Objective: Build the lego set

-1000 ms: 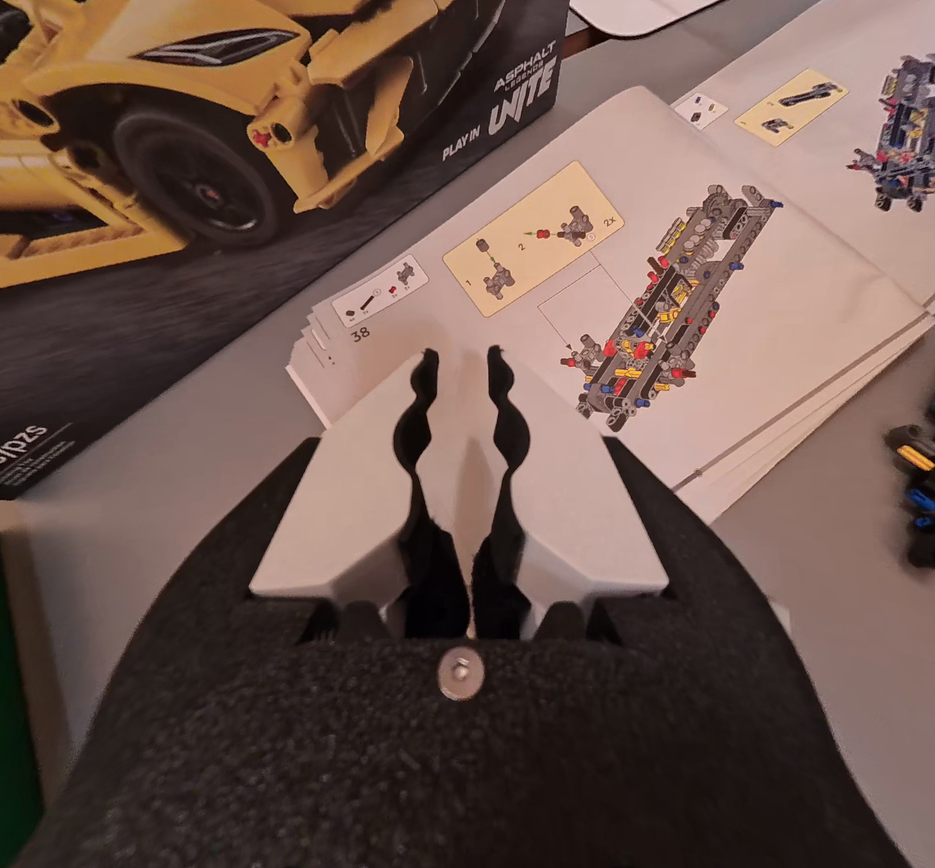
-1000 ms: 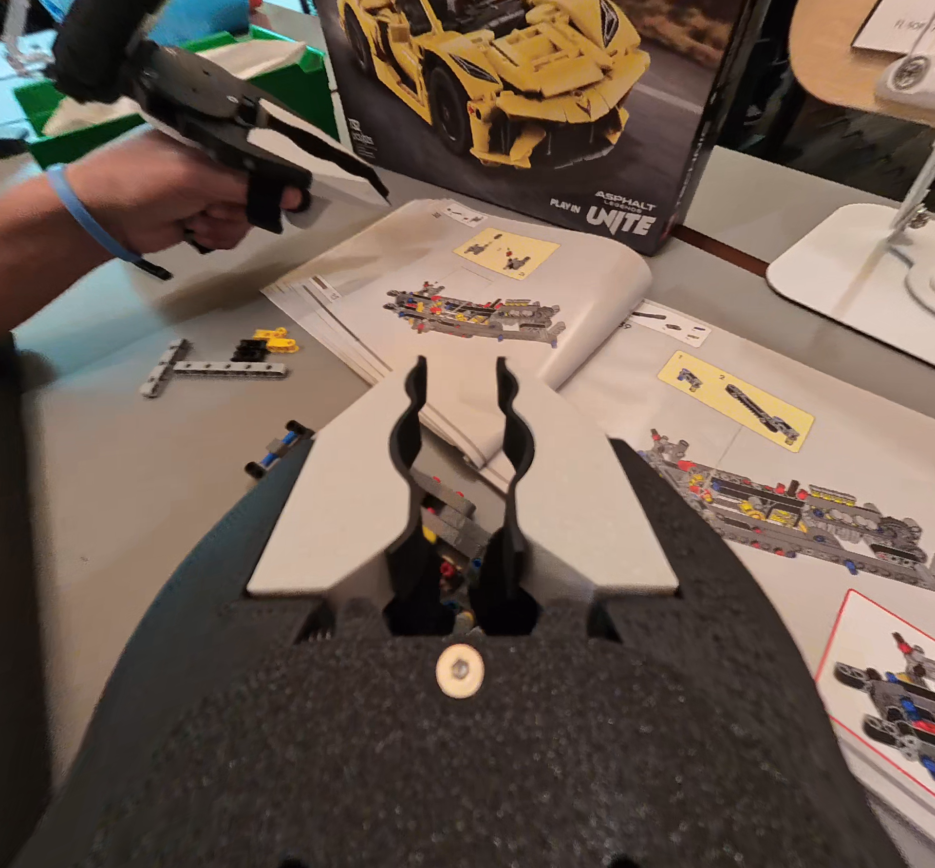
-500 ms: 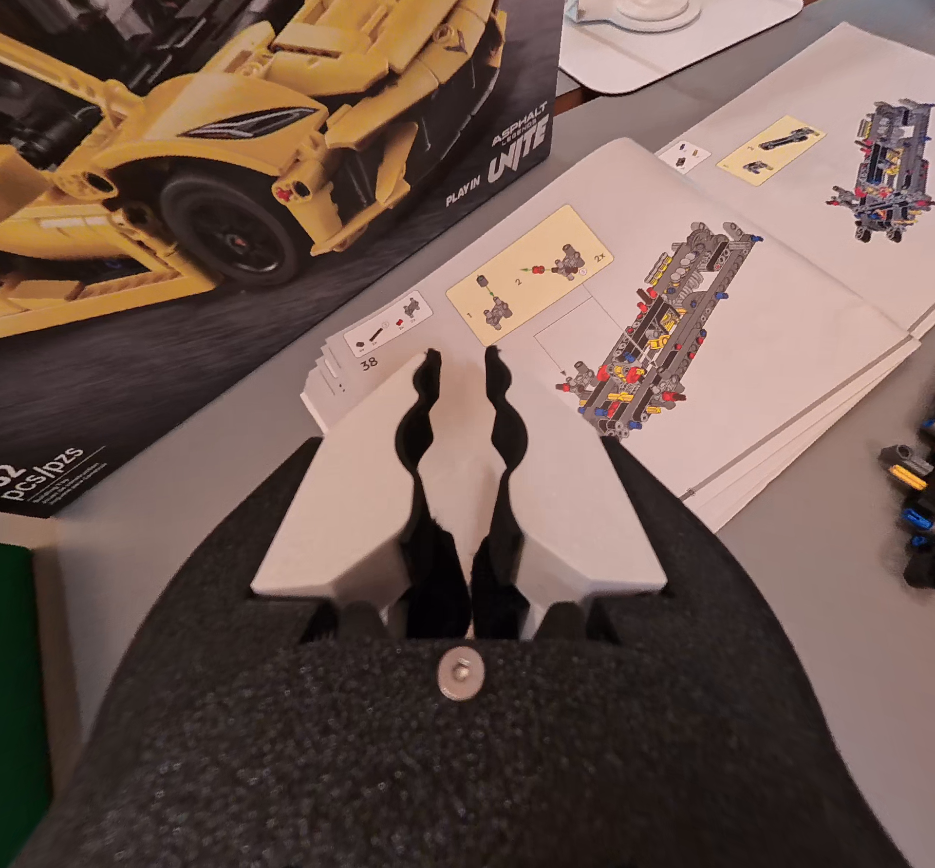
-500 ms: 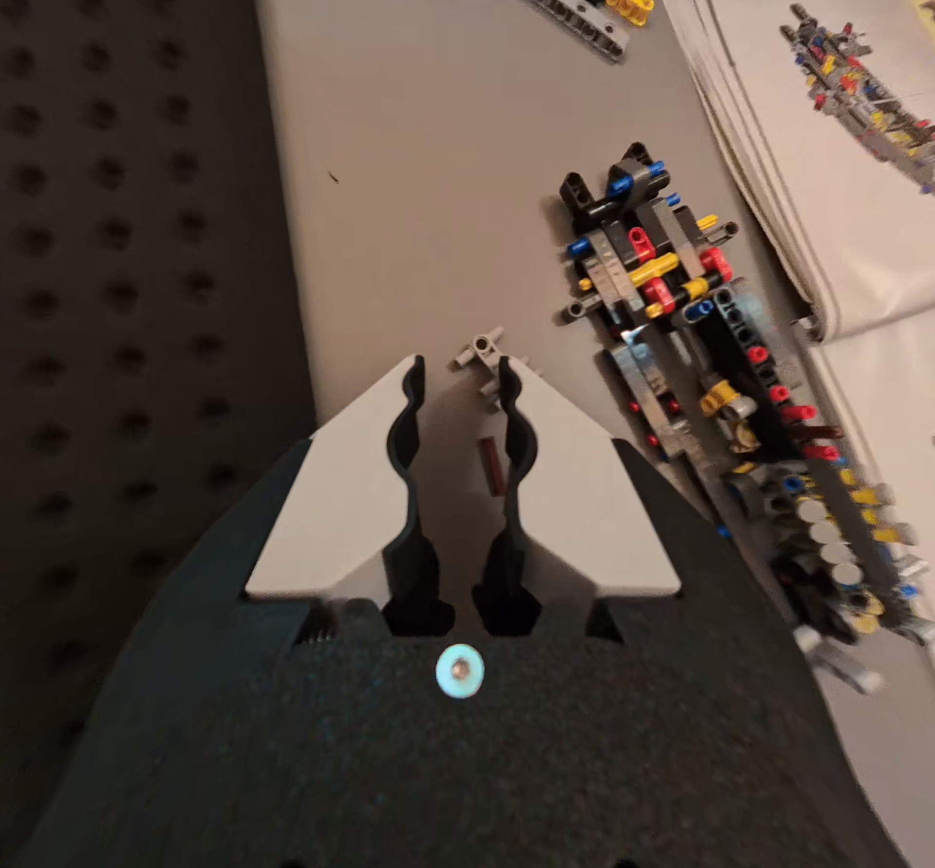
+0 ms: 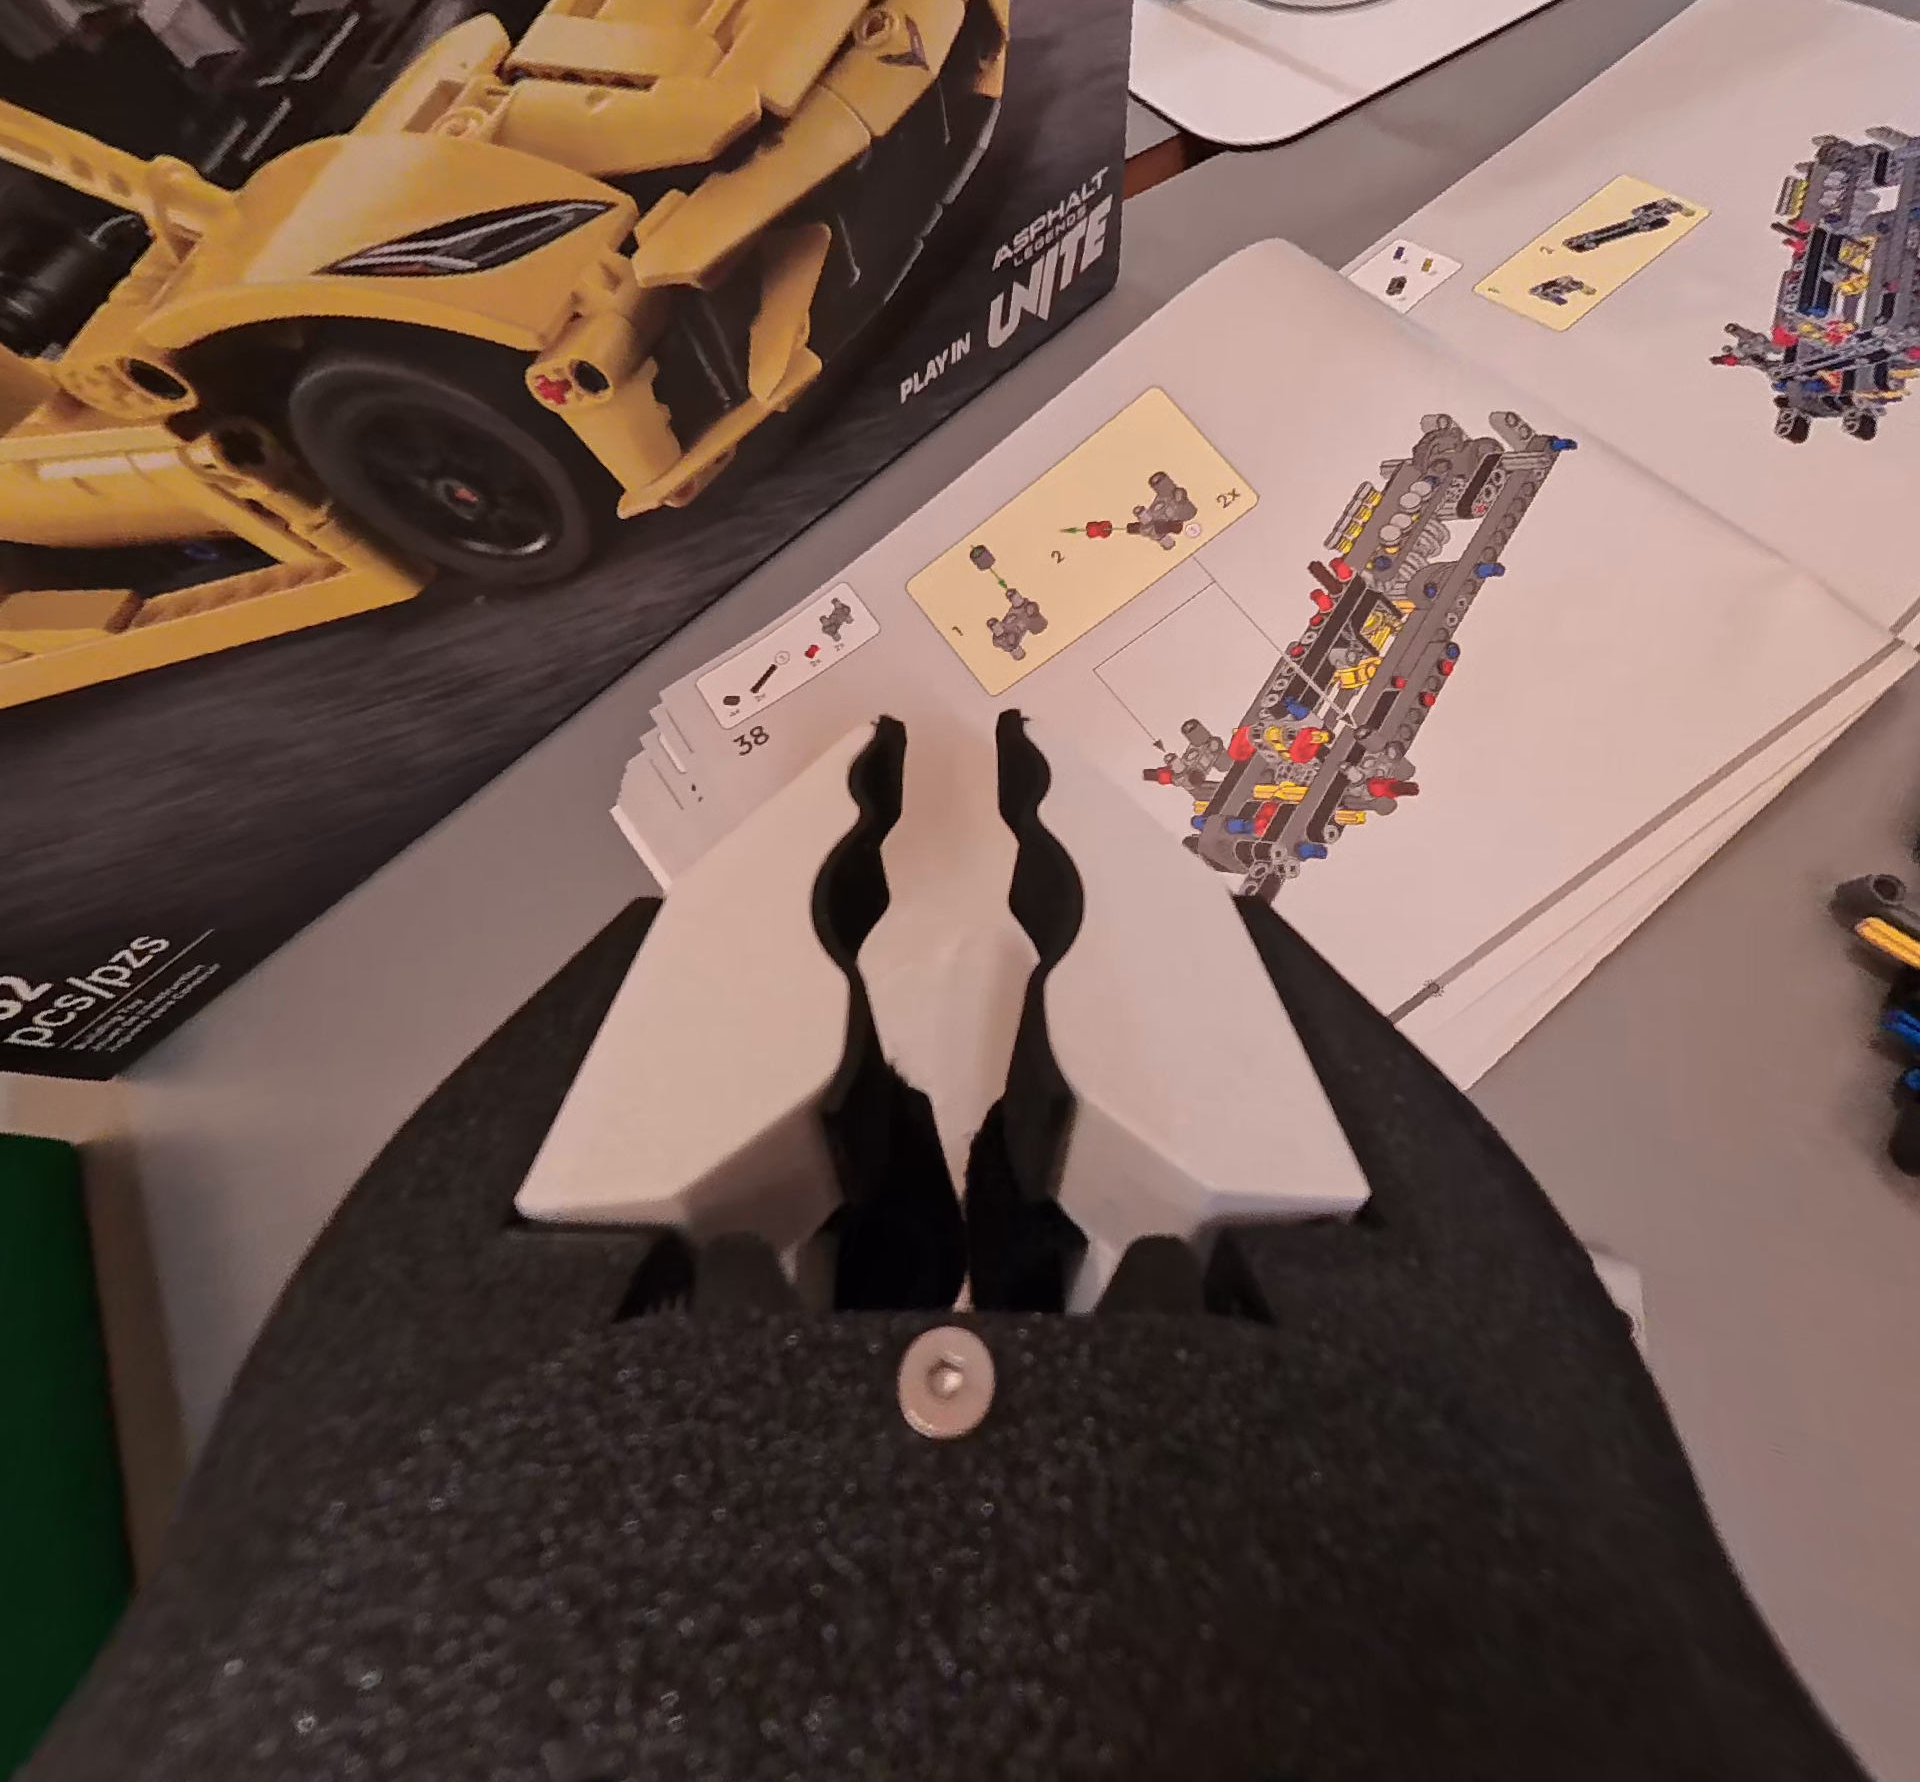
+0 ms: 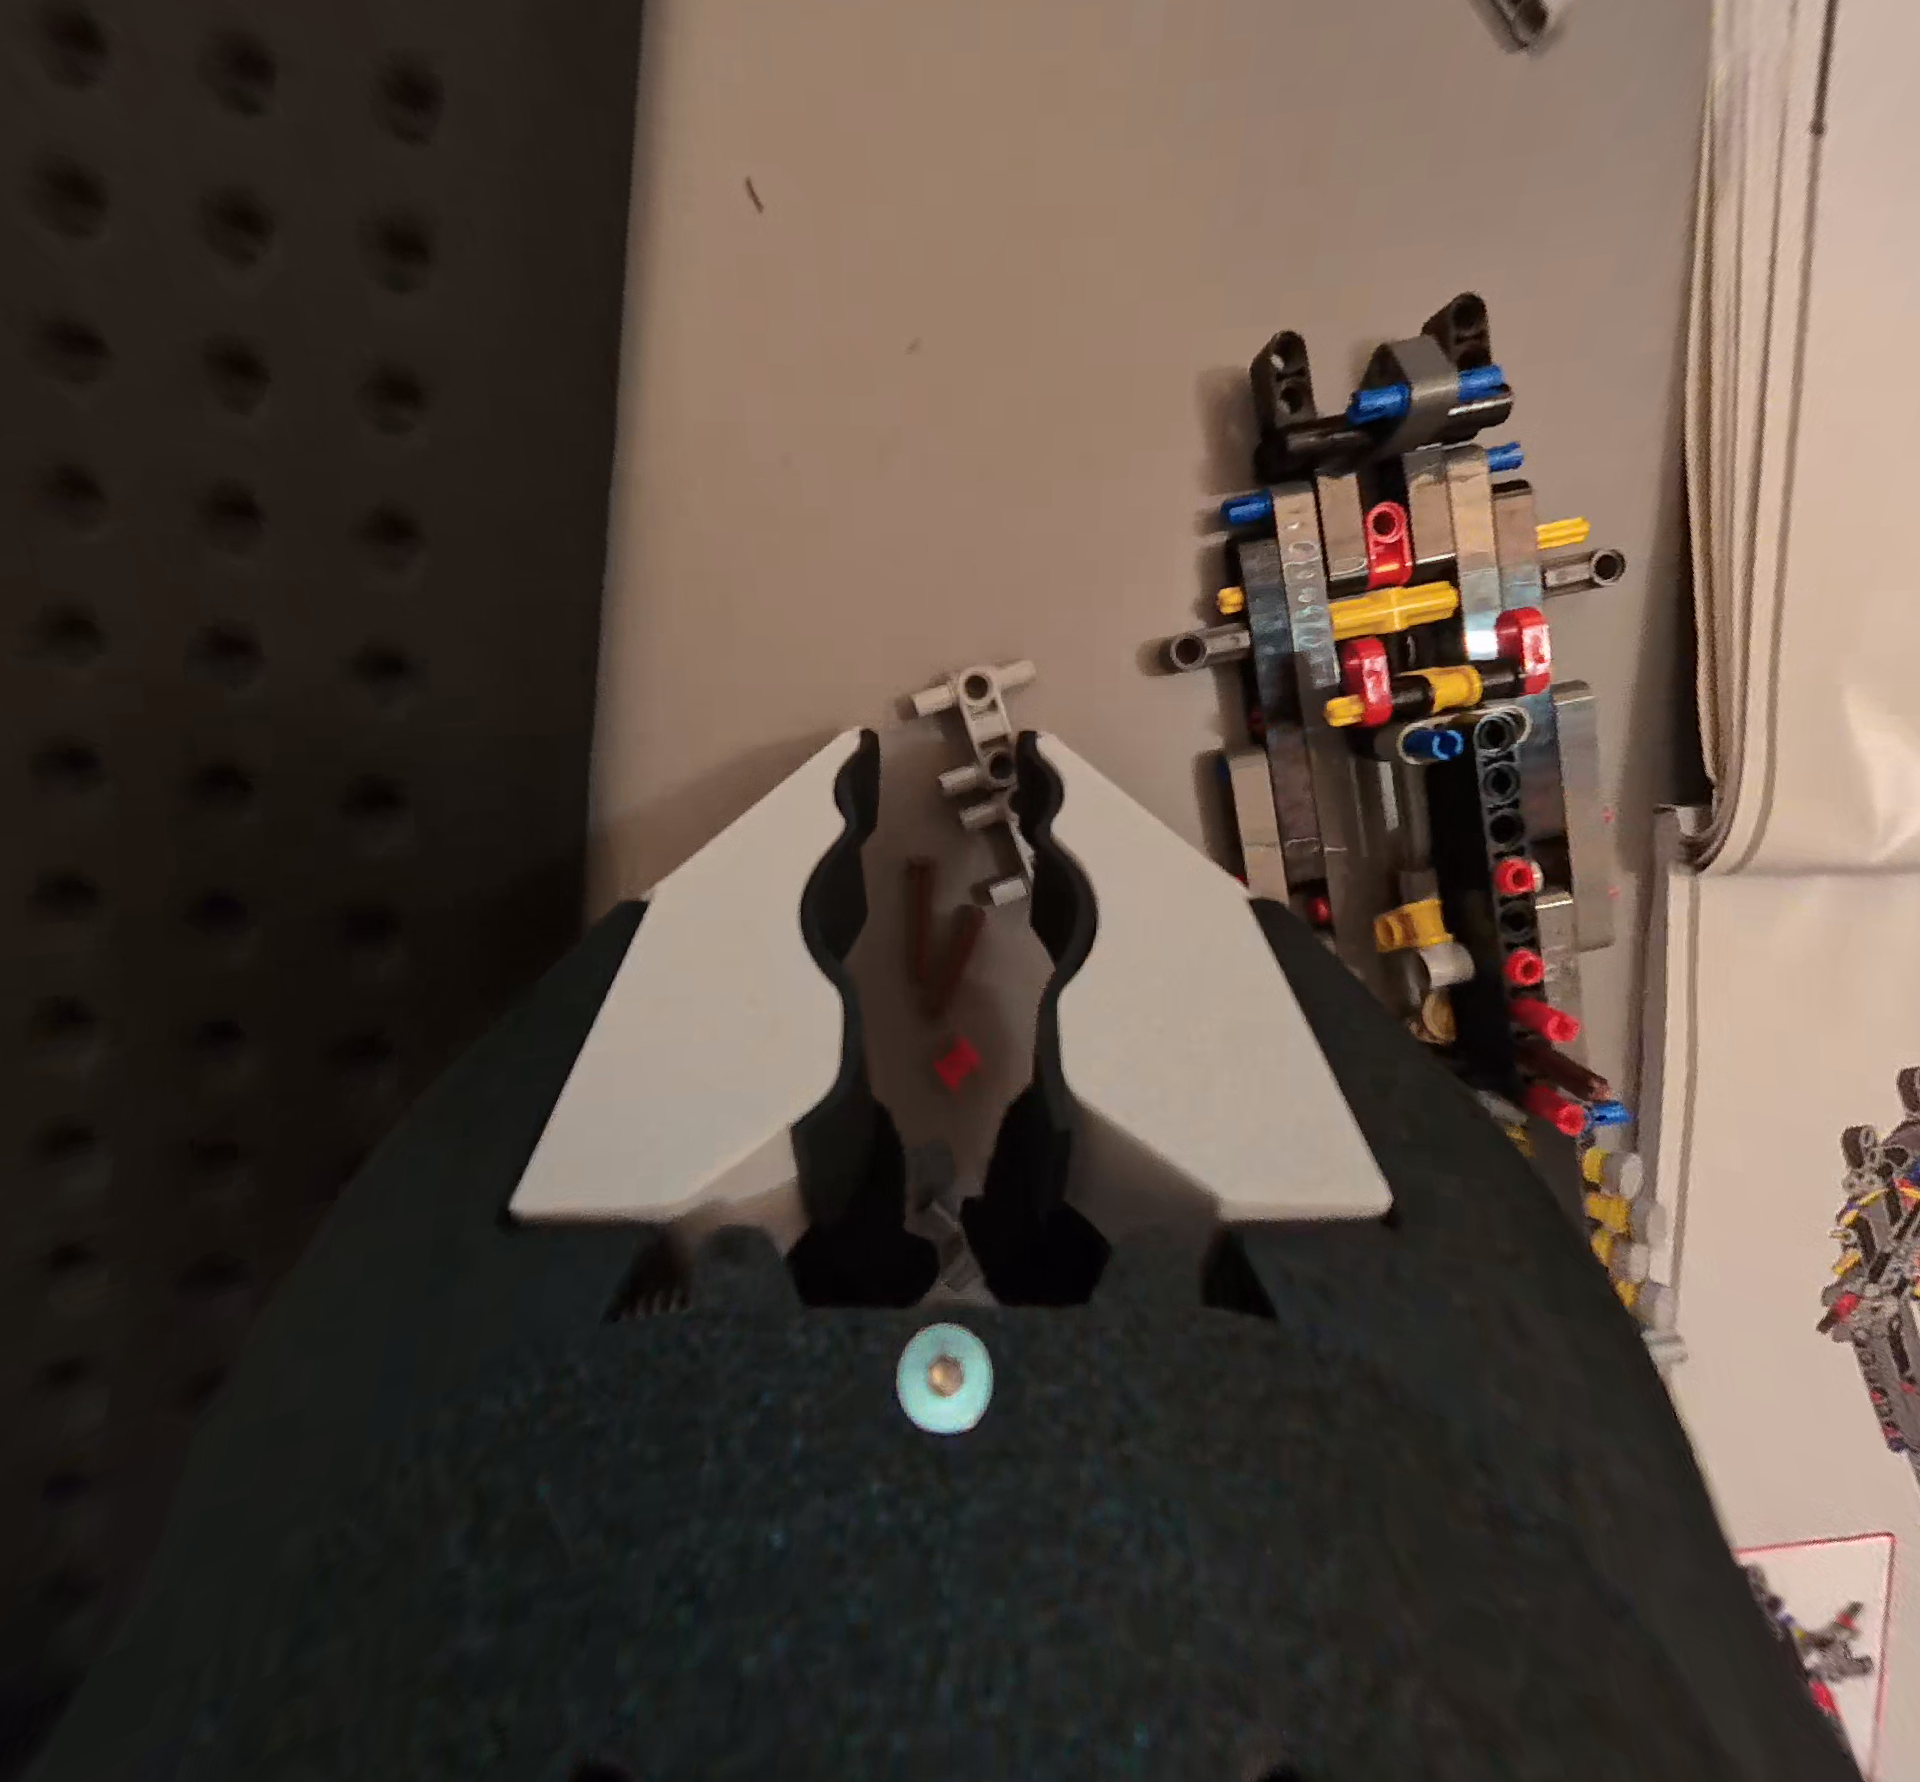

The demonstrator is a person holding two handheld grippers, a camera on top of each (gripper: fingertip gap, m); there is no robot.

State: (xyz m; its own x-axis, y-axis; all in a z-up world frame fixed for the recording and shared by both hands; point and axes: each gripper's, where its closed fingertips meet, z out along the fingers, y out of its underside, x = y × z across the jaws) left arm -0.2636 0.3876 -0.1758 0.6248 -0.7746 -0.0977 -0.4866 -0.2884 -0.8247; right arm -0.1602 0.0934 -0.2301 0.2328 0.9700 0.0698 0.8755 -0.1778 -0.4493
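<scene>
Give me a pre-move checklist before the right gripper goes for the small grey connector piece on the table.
1. Right gripper empty, jaws open: ok.
2. Grey connector piece lined up with the jaws: not ok; it lies skewed toward the right finger and part of it is hidden behind that finger.
3. Loose parts clear of the grasp path: not ok; two brown axles and a small red piece lie between the jaws.
4. Chassis assembly clear of the right gripper: ok, apart to the right.
5. Left gripper empty, jaws open, above the instruction booklet: ok.
6. Height of the jaws above the table: cannot tell.
</scene>
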